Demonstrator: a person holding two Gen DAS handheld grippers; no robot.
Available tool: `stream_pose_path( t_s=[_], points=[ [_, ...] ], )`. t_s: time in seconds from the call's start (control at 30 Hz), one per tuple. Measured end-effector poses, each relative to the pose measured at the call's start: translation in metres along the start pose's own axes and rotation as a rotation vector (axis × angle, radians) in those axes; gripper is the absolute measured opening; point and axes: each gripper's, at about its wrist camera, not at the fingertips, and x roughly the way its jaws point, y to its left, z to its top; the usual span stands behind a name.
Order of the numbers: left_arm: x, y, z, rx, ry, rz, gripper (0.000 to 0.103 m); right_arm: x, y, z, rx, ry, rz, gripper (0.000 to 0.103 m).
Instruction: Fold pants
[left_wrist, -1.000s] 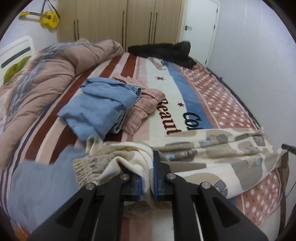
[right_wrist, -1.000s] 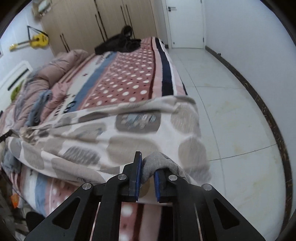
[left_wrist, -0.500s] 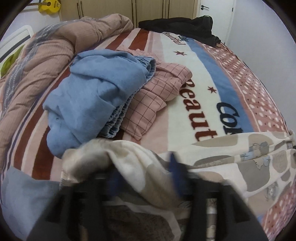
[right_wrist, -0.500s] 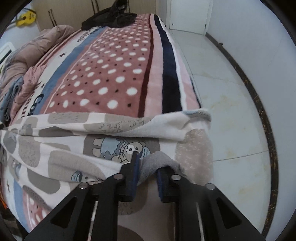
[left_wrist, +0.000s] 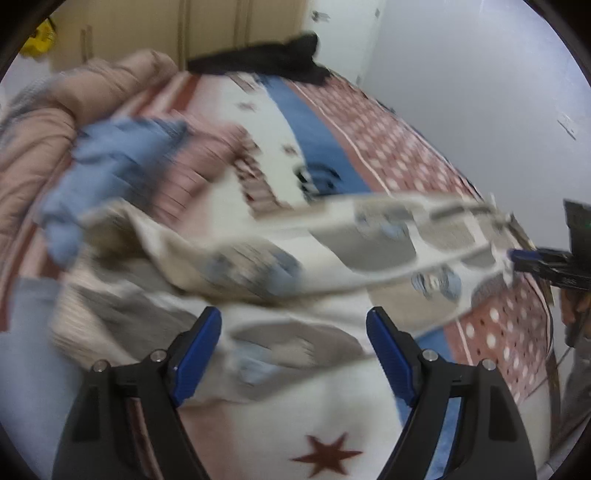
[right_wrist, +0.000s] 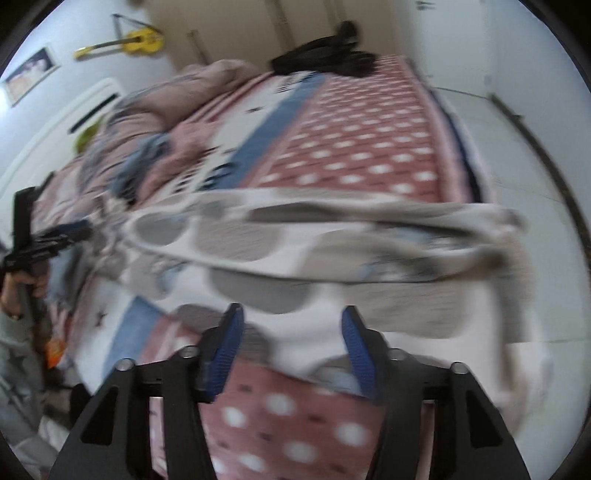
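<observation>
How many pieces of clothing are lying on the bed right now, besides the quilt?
4: patterned pants across the near end, blue garment at left, pink checked garment beside it, black garment at the far end. More may be hidden under the pile.

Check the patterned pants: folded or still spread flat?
Folded lengthwise: the pants lie doubled across the bed, a top layer over a lower one. Blur hides how neat.
</observation>
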Motion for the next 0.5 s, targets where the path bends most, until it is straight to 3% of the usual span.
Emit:
stream_pose_path(
  t_s=[0.07,0.23,0.33,0.5],
  points=[
    [0.016,-0.008,-0.001,0.034,0.000,0.050,0.077,0.025,0.011,0.002,-0.036,0.010,-0.014,0.022],
    [0.055,-0.003,0.013,0.028,0.024,0.085,0.076,0.058,0.009,0.012,-0.031,0.005,-0.014,0.015],
    [0.063,0.006,0.027,0.023,-0.008,0.108,0.076,0.064,0.003,0.025,-0.027,-0.018,-0.027,0.012],
    [0.073,0.025,0.067,0.008,-0.075,0.175,0.076,0.070,-0.014,0.063,-0.043,-0.045,-0.121,0.012]
  ],
)
